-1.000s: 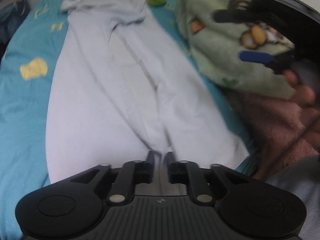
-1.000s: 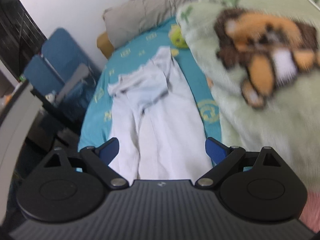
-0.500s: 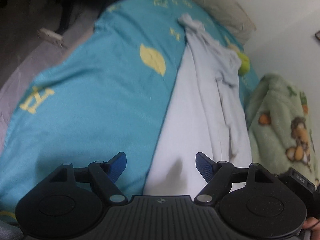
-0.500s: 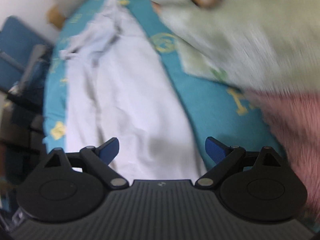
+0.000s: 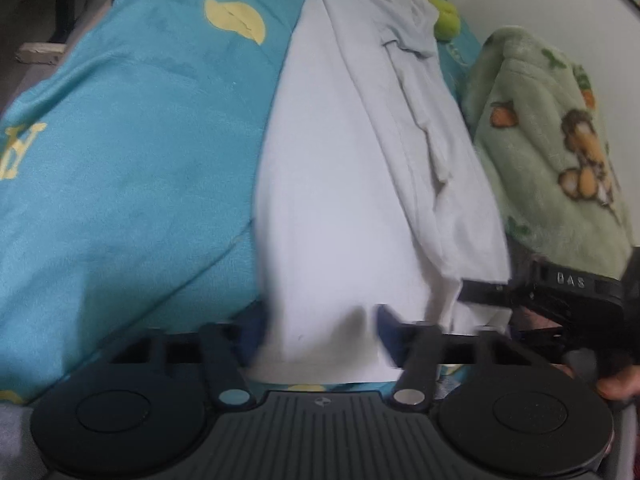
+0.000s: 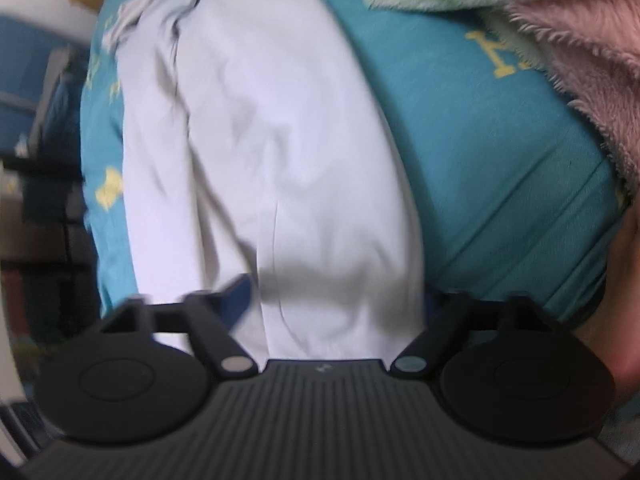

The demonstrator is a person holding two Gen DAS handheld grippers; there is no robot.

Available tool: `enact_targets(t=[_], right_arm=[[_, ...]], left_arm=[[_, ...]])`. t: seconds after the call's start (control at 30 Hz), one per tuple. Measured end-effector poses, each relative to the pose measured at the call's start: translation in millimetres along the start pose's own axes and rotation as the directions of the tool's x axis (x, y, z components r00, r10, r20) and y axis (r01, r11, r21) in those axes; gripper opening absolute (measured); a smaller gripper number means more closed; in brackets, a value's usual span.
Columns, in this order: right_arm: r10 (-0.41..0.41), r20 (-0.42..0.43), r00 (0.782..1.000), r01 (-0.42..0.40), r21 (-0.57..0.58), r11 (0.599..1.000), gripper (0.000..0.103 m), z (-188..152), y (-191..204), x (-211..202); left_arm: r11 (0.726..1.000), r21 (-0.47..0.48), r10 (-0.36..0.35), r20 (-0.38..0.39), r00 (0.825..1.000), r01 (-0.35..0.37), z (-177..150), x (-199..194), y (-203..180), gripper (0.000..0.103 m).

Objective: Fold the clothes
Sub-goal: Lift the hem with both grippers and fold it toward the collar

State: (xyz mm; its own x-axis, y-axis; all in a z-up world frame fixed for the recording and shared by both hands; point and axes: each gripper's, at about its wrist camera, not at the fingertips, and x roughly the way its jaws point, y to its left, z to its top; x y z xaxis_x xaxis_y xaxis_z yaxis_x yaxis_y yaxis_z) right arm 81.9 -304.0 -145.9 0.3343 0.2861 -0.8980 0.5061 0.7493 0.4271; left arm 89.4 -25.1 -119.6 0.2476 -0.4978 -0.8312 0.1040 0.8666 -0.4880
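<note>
Left wrist view: blur smears the left gripper (image 5: 320,328), its jaws just closing, apart, astride the near hem of the white garment (image 5: 340,184) on the teal bedsheet (image 5: 132,140). Right wrist view: the right gripper (image 6: 336,300), equally blurred, is also closing, still apart around the hem; contact unclear.

Left claw (image 5: 320,328) tips motion-blurred

You were in a home bedroom: a bed with a teal sheet (image 5: 132,128), a green cartoon-print fleece blanket (image 5: 552,128) and a pink fuzzy blanket (image 6: 592,60).
</note>
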Motion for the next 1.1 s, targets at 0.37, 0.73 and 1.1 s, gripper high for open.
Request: enact_targets(t=[0.37, 0.73, 1.1], right_arm=[[0.208, 0.283, 0.936, -0.176, -0.135, 0.975, 0.011, -19, 9, -108], [0.418, 0.378, 0.826, -0.312, -0.311, 0.898, 0.011, -69, 19, -215], [0.41, 0.414, 0.812, -0.284, -0.333, 0.899, 0.011, -51, 28, -204]], left_arm=[[0.959, -0.05, -0.242, 0.366, 0.899, 0.278, 6, -104, 3, 0.001], [0.943, 0.052, -0.306, 0.525, 0.794, 0.329, -42, -228, -33, 0.001], [0.967, 0.087, -0.247, 0.557, 0.793, 0.241, -37, -232, -45, 0.002]])
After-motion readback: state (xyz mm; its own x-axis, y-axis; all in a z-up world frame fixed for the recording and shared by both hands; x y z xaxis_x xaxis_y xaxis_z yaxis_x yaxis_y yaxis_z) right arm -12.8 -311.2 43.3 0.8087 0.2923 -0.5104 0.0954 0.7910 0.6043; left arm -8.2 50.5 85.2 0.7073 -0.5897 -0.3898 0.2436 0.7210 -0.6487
